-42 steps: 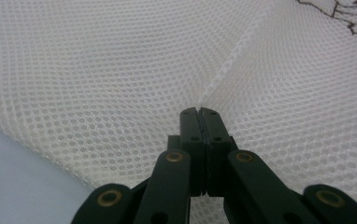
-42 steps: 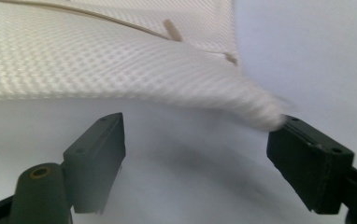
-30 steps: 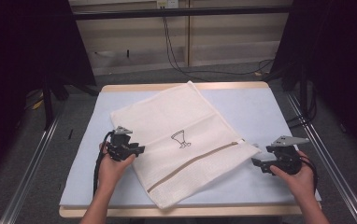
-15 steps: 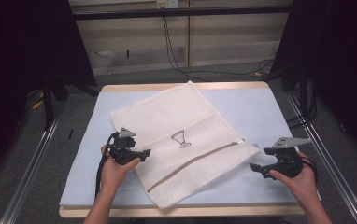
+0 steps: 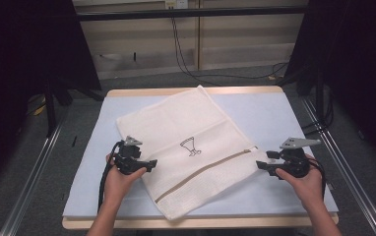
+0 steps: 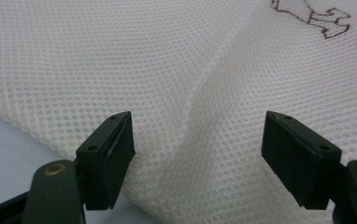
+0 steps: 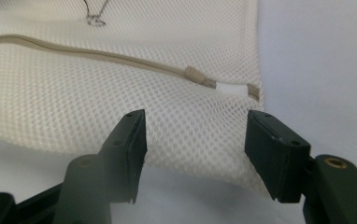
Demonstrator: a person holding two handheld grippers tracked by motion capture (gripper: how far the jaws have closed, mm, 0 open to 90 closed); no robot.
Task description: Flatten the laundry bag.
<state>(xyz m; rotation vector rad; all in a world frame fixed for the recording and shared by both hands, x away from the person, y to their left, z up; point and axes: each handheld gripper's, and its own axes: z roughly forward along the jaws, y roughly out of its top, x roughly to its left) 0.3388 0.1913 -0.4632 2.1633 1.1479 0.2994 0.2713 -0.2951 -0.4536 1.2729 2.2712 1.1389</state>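
Nearest, at the near edge of the pale blue tabletop (image 5: 274, 113), two forearms come in, each hand carrying a black two-jaw gripper. Between them lies a cream mesh laundry bag with a tan zipper (image 5: 196, 157), spread flat and turned at an angle, one corner pointing to the far edge and another to the near edge. Nothing else rests on the tabletop; beyond it are a grey floor, dark curtains and black cables (image 5: 186, 49) hanging down the far wall.

From the high view the whole bag shows, with a small goblet drawing (image 5: 191, 146) near its middle. Up close, the left gripper view shows the honeycomb weave and a soft raised fold; the right gripper view shows the zipper pull (image 7: 196, 74) and a white tab (image 7: 232, 88) at the zipper's end.

Jaws of the left gripper (image 6: 197, 154) stand spread wide, the fold lying between them, not pinched. Jaws of the right gripper (image 7: 196, 154) have just been closing but are still apart, with the bag's right corner between them, below the zipper's end.
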